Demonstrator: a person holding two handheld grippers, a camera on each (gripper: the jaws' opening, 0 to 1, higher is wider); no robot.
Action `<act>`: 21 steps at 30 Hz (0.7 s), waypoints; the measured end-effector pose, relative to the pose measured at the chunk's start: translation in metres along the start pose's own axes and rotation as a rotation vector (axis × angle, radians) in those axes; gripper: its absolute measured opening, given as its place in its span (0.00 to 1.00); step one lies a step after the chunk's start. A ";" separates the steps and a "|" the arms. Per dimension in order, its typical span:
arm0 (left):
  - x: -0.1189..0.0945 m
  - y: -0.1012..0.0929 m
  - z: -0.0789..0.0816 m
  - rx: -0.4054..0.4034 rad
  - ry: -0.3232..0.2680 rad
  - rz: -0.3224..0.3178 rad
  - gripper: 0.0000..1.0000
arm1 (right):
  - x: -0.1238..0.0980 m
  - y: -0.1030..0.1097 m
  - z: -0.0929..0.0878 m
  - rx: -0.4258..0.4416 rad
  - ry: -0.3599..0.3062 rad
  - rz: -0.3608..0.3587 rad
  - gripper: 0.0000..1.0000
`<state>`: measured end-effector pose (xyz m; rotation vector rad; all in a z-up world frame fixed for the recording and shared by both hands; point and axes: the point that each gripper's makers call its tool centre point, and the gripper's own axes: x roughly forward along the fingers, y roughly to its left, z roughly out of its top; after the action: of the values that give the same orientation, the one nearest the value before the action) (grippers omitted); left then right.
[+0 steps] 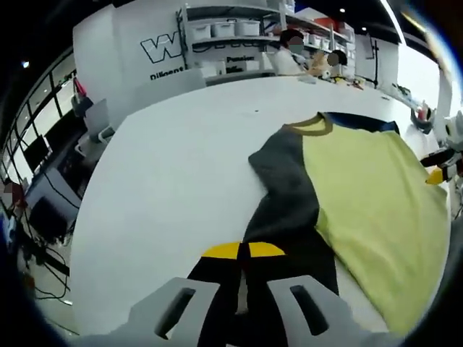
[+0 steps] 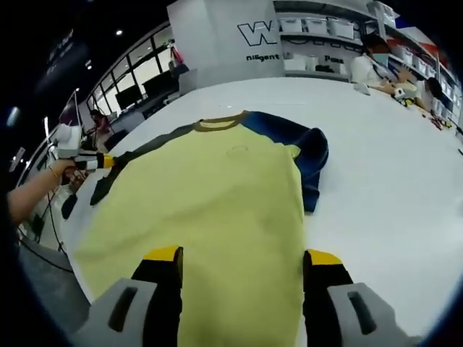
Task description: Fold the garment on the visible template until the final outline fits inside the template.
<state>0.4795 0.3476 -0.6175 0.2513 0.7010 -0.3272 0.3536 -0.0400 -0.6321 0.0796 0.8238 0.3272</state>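
White table (image 1: 166, 181) carries the shirt (image 1: 376, 195), spread flat near its edge. Left gripper (image 1: 242, 254) has its jaws pinched together on the grey sleeve (image 1: 286, 210), likely to fold it inward; right gripper (image 2: 242, 264) hovers with jaws spread wide over the yellow hem.

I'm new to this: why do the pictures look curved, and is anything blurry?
Left gripper view: fisheye bends the white table; the shelves behind look soft. Right gripper view: the same bowing; even overhead light, hardly any shadow on the yellow shirt; the fingers are blurred up close.
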 end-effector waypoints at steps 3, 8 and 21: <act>0.001 0.009 0.000 -0.013 0.007 0.020 0.05 | 0.001 0.005 -0.001 0.002 0.017 0.012 0.66; 0.001 0.026 0.004 -0.029 0.004 0.057 0.05 | 0.003 0.015 -0.004 -0.009 0.022 0.038 0.67; 0.003 0.065 -0.007 -0.041 0.048 0.100 0.05 | 0.008 0.022 -0.002 0.009 0.019 0.081 0.63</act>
<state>0.5020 0.4086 -0.6172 0.2548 0.7396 -0.2119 0.3514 -0.0166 -0.6343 0.1181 0.8424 0.4008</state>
